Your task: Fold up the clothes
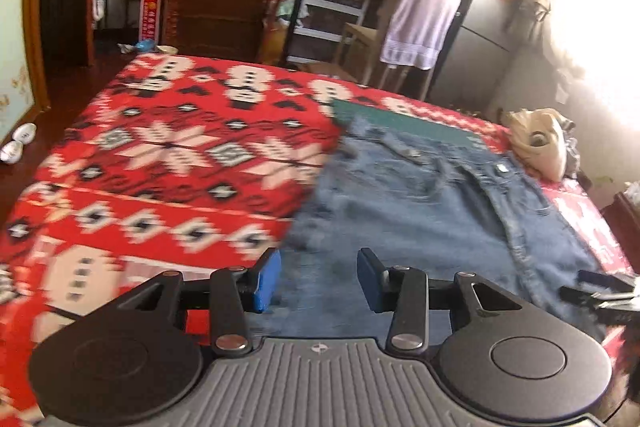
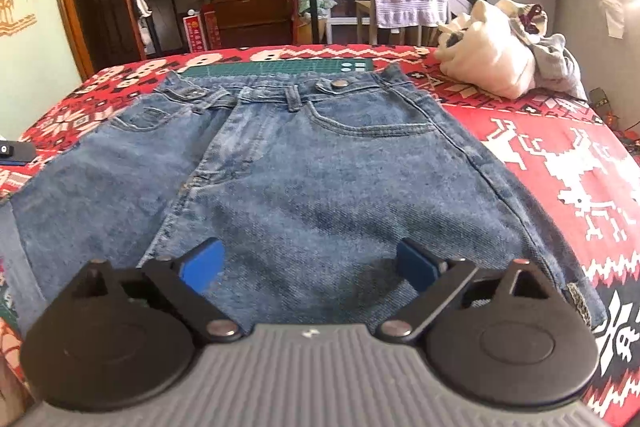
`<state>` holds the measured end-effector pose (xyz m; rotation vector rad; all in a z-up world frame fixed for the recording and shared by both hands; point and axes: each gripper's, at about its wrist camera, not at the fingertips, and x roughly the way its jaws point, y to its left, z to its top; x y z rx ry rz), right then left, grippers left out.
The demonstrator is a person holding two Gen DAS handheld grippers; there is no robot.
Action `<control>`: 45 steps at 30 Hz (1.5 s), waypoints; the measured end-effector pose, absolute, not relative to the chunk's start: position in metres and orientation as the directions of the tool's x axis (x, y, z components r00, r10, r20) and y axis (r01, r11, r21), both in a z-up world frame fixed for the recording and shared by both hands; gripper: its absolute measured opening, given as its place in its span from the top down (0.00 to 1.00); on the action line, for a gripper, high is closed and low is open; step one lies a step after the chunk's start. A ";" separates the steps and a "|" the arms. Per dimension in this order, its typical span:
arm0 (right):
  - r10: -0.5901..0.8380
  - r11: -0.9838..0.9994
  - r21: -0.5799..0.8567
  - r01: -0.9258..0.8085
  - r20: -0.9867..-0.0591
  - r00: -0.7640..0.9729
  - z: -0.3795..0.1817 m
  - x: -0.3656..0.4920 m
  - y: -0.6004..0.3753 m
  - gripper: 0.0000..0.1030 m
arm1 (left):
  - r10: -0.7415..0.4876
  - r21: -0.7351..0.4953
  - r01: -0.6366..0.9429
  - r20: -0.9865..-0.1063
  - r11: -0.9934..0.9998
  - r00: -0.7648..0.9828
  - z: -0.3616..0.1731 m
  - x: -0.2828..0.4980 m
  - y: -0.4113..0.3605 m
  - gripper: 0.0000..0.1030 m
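On the bed, over a red woven blanket (image 2: 560,155) with white and black pixel-like motifs, lie the denim shorts (image 2: 320,179), spread flat, waistband away from the cameras, acid-washed blue twill with raised seams, curved pocket stitching and a round metal button at the waist. The waistband overlaps a dark green gridded cutting mat (image 2: 280,69). Right tool (image 2: 308,267): blue rectangular pads spread wide, gripping nothing, poised above the hem of the right-hand leg panel. Left tool (image 1: 318,279): pads likewise parted and empty, over the shorts' left edge where denim meets blanket; this view is motion-blurred, so contact with the cloth is unclear. A soft cream and grey heap of clothes (image 2: 504,59) sits near the blanket's far right corner, apart from the shorts.
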<state>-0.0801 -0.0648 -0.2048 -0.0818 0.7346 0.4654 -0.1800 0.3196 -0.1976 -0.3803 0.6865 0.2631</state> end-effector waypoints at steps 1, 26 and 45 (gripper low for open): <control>0.387 0.892 0.091 -0.443 -0.662 0.642 -0.203 -0.080 -0.064 0.12 | 0.099 -0.278 -0.366 -0.662 0.888 0.743 -0.201 -0.184 0.327 0.59; 0.409 0.887 0.138 -0.440 -0.675 0.614 -0.198 -0.083 -0.059 0.11 | -0.211 -0.831 -0.399 -0.501 0.388 0.839 -0.259 -0.254 0.375 0.59; 0.421 0.890 0.175 -0.421 -0.667 0.614 -0.196 -0.085 -0.067 0.08 | -0.138 -0.774 -0.407 -0.527 0.486 0.838 -0.250 -0.223 0.347 0.56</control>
